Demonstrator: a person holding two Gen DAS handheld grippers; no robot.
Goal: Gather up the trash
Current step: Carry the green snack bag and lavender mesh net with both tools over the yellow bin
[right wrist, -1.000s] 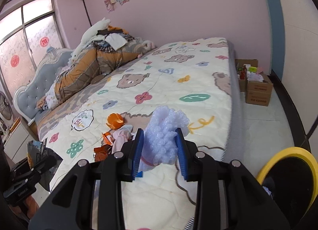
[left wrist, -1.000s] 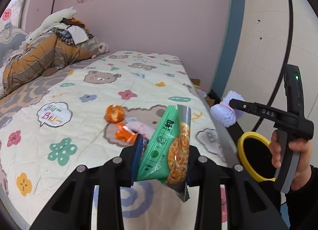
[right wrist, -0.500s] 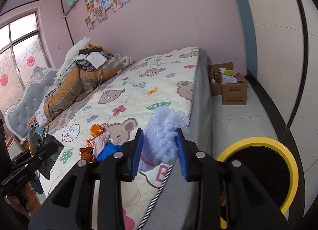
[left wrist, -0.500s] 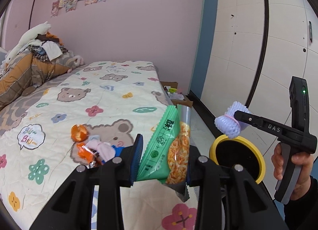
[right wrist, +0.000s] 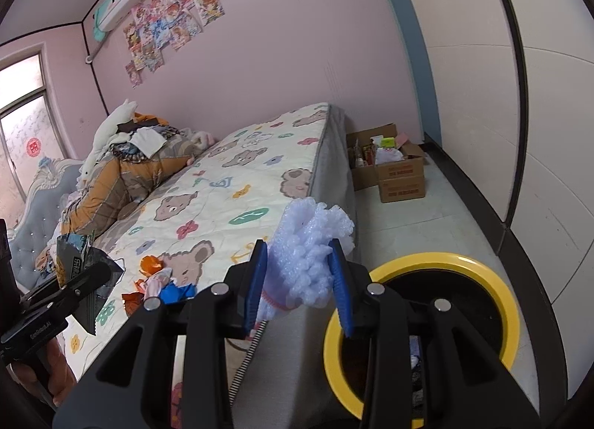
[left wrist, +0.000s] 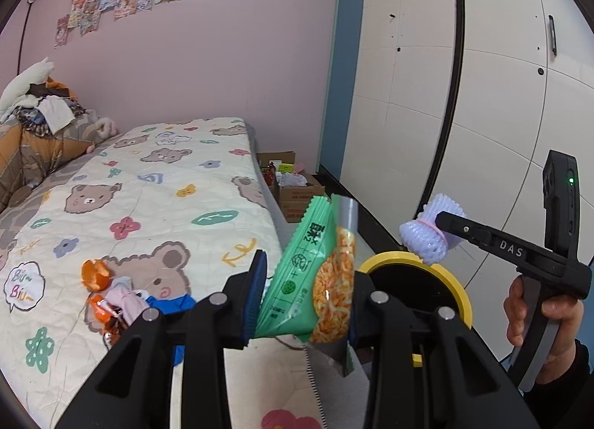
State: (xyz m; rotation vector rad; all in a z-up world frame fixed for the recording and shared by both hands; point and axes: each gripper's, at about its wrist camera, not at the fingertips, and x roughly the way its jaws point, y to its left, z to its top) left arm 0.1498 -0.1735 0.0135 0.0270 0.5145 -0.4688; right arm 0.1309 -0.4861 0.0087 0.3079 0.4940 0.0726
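My left gripper is shut on a green and orange snack packet, held above the bed's near edge. My right gripper is shut on a pale lilac foam net; in the left wrist view that foam net hangs over the yellow-rimmed bin. The bin stands on the floor beside the bed, low right. A small heap of trash lies on the quilt: orange wrappers, a pink scrap, a blue piece. The same heap shows left of my right gripper.
The bear-print quilt covers the bed, with piled bedding and clothes at its head. Cardboard boxes with bottles sit on the floor at the bed's far end. White wardrobe panels line the right side. A hand grips the right tool.
Both grippers have swung right, away from the bed's middle toward the yellow bin, each keeping its load. The bin has come further into both views.
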